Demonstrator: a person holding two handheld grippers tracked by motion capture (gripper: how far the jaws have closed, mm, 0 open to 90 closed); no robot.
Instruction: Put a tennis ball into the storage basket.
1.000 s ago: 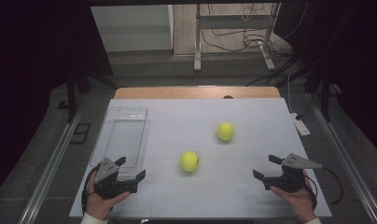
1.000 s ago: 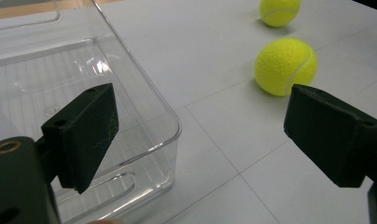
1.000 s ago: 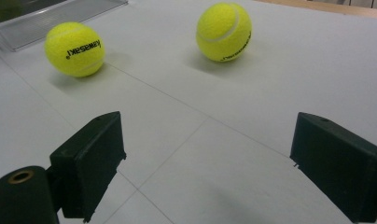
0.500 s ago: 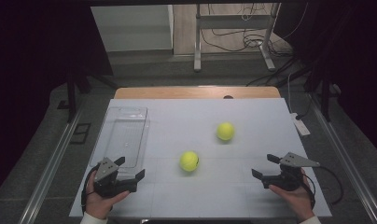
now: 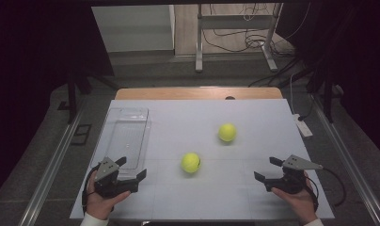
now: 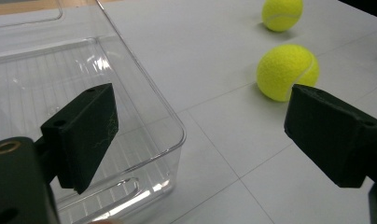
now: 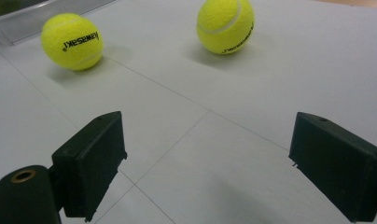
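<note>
Two yellow tennis balls lie on the white table: the near ball (image 5: 191,162) (image 6: 287,71) (image 7: 72,41) at the middle and the far ball (image 5: 227,132) (image 6: 282,14) (image 7: 225,25) beyond it to the right. A clear plastic bin (image 5: 127,136) (image 6: 98,107) stands empty on the left. My left gripper (image 5: 130,170) (image 6: 200,140) rests by the bin's near end, jaws wide open, nothing between them. At the near right, my right gripper (image 5: 268,168) (image 7: 210,163) is also open and empty, pointing toward the balls.
The table (image 5: 254,202) ends in a wooden strip (image 5: 178,93) at the far side. A small white device (image 5: 303,127) lies at the right edge. Metal rails (image 5: 49,174) run along both sides of the table on the floor.
</note>
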